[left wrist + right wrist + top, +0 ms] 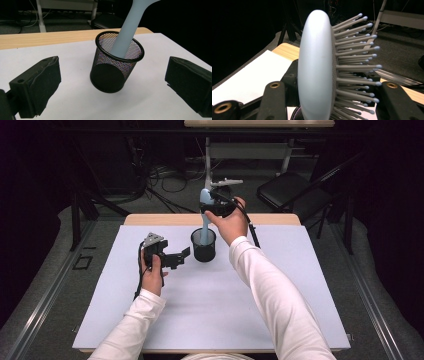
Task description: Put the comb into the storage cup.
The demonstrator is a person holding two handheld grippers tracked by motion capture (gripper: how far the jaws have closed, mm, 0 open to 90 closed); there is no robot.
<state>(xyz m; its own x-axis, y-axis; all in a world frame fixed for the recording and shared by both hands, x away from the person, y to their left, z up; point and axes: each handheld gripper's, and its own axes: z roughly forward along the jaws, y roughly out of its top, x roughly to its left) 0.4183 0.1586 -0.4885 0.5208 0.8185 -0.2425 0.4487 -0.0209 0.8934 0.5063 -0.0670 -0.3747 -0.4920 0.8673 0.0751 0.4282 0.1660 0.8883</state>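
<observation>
Right gripper [216,205] clamps the pale blue plastic hairbrush [317,67] by its head, handle down inside the black mesh cup [116,62]. Left gripper [172,257] rests open beside the cup, empty.

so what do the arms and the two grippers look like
Both arms wear long white sleeves. The left gripper is black with blocky padded jaws, a grey three-cornered plate on top and a black cable. The right gripper is black too, trailing a black cable.

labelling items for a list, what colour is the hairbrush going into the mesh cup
Pale blue hairbrush with grey bristles; it shows best in the right gripper view.
</observation>
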